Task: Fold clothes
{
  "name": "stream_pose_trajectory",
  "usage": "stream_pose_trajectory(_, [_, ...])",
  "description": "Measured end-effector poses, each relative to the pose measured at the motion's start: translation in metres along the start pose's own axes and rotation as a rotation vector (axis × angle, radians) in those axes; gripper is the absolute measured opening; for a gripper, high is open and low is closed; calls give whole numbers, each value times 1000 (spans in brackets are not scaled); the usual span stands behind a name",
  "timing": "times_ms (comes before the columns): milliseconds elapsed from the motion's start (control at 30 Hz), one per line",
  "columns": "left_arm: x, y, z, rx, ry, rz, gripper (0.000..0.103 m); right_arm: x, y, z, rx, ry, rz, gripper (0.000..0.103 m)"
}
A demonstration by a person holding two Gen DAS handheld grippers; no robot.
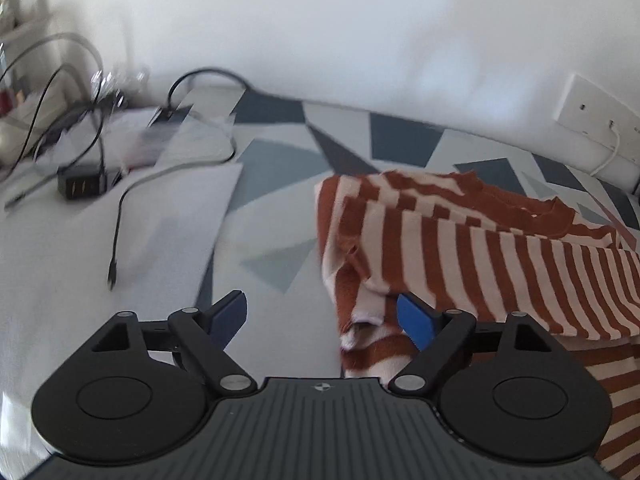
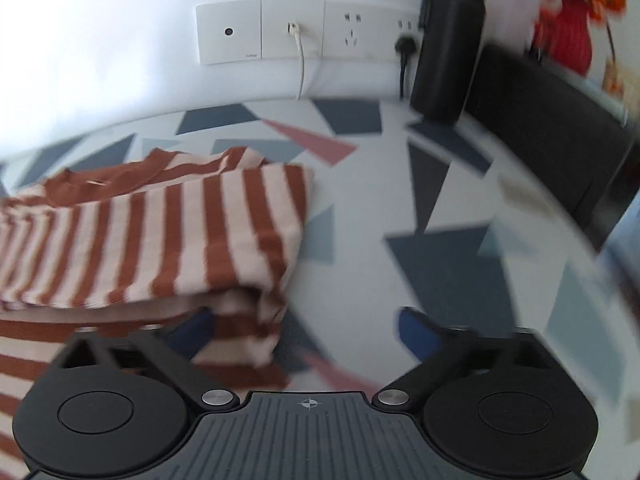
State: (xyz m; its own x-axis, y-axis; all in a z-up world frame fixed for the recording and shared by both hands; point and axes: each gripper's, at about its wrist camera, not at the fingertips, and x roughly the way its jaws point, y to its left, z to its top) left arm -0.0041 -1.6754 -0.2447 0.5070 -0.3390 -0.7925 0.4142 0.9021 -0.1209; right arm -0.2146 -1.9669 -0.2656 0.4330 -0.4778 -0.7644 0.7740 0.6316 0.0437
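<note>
A rust-and-cream striped garment (image 1: 460, 248) lies partly folded on the geometric-patterned cloth (image 1: 280, 160), its collar toward the wall. My left gripper (image 1: 322, 316) stands open at the garment's left folded edge. Its right blue finger (image 1: 416, 320) is tucked against the hanging fold, and its left finger rests over bare cloth. In the right wrist view the same garment (image 2: 160, 232) fills the left half. My right gripper (image 2: 304, 332) is open at the garment's right corner, its left finger (image 2: 192, 332) partly hidden under the striped edge. Neither gripper pinches the fabric.
Black cables (image 1: 116, 236), a black charger block (image 1: 82, 186) and white papers (image 1: 168, 184) lie at the left. Wall sockets (image 2: 304, 30) with plugged cords line the back. A black bottle (image 2: 448, 40), a long black box (image 2: 560, 140) and a red-orange object (image 2: 568, 28) stand at the right.
</note>
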Motion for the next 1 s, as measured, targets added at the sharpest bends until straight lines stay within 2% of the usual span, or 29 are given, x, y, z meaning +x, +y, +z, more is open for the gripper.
stream_pose_trajectory(100, [-5, 17, -24, -45, 35, -17, 83, -7, -3, -11, 38, 42, 1, 100])
stream_pose_trajectory(267, [-19, 18, -44, 12, 41, -23, 80, -17, -3, -30, 47, 77, 10, 100])
stream_pose_trajectory(333, [-20, 16, -47, 28, 30, -5, 73, -18, -3, -37, 47, 86, 11, 100])
stream_pose_trajectory(433, [-16, 14, -39, 8, 12, -4, 70, -17, 4, -41, 12, 55, -8, 100])
stream_pose_trajectory(567, [-6, 0, -22, 52, -23, -31, 69, -8, 13, -34, -20, 45, 22, 101])
stream_pose_trajectory(700, [19, -12, -8, 97, -22, 32, 69, 0, 18, -25, -25, 31, 37, 102])
stream_pose_trajectory(867, [22, -10, -5, 135, -22, 67, 83, 1, 18, -26, -32, 6, 42, 102])
stream_pose_trajectory(1000, [21, -6, -2, 162, -5, 90, 83, 2, 13, -27, -21, -18, 35, 102])
